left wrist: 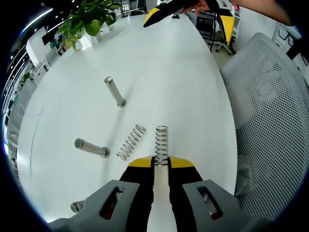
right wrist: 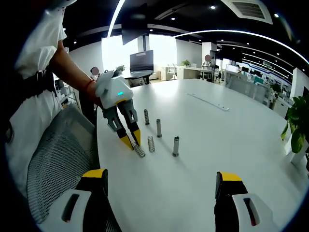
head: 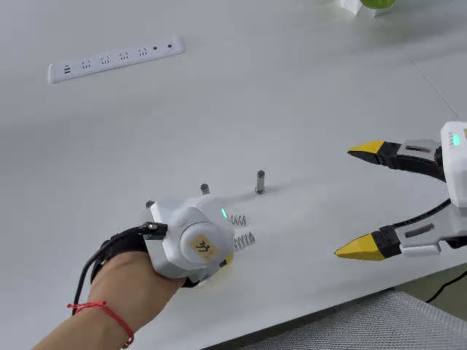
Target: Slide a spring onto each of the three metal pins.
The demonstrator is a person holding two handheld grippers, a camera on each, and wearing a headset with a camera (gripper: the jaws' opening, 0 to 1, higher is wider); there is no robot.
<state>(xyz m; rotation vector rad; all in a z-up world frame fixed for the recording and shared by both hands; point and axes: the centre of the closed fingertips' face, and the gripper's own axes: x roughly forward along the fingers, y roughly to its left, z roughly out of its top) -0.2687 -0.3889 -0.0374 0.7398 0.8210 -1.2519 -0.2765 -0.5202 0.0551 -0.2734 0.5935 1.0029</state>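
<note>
one coiled steel spring [left wrist: 161,137] lies on the white tabletop [left wrist: 183,72], its end clamped in the left tongs [left wrist: 161,162]; another spring [left wrist: 130,142] beside it, near three metal pins [left wrist: 115,92]; right tongs [right wrist: 161,175] gape wide.

Three pins [right wrist: 175,145], two loose springs [left wrist: 131,141], one power strip [head: 115,58].

white left claw [left wrist: 161,162] and right claw [head: 344,203], yellow-tipped black jaws; red wrist cord [head: 102,310], black strap [head: 120,244].
</note>
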